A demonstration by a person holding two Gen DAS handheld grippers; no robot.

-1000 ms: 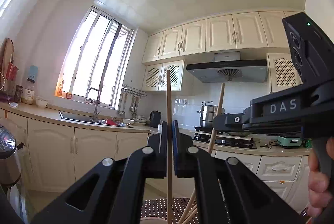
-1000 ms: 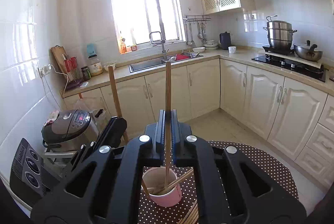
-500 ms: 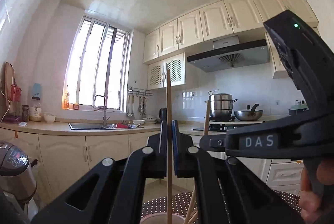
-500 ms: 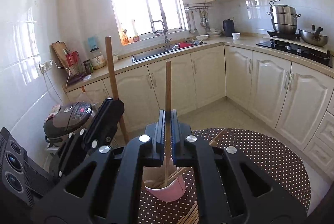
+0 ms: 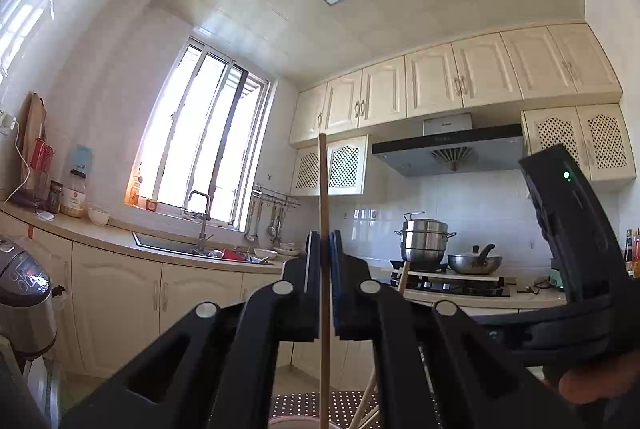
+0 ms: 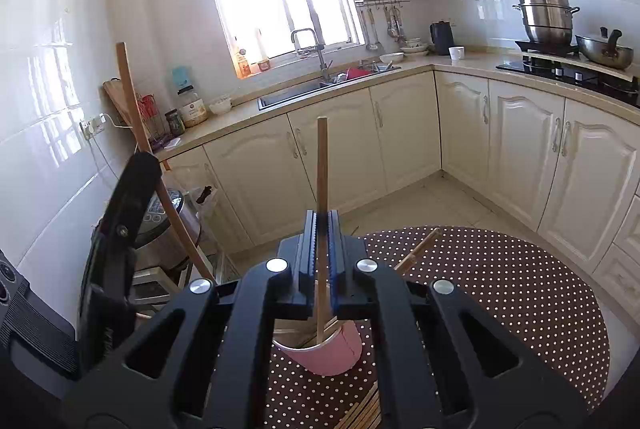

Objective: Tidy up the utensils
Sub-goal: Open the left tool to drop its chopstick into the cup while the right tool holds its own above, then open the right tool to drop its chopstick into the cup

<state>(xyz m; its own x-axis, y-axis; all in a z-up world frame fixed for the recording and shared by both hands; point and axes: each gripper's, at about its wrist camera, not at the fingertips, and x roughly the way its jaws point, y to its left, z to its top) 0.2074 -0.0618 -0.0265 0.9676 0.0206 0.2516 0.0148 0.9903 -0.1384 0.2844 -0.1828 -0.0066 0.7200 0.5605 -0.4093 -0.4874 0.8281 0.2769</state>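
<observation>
My left gripper (image 5: 325,249) is shut on an upright wooden chopstick (image 5: 323,189); its lower end reaches down to the rim of a pink cup (image 5: 298,423). My right gripper (image 6: 322,225) is shut on another upright chopstick (image 6: 322,165), whose lower end stands inside the pink cup (image 6: 332,353) among several chopsticks. The cup stands on a round brown polka-dot table (image 6: 500,293). The left gripper's body (image 6: 120,229) and its chopstick (image 6: 136,117) show at the left of the right wrist view. The right gripper's body (image 5: 576,253) shows at the right of the left wrist view.
More loose chopsticks (image 6: 364,413) lie on the table in front of the cup. A rice cooker (image 6: 168,229) stands left of the table. Kitchen counters with a sink (image 6: 320,85) and a stove with pots (image 6: 548,17) run along the far walls.
Both grippers moved lower toward the cup, still holding their chopsticks. The right gripper's chopstick sits deeper in the cup, which looks tilted now. The left view has tilted upward.
</observation>
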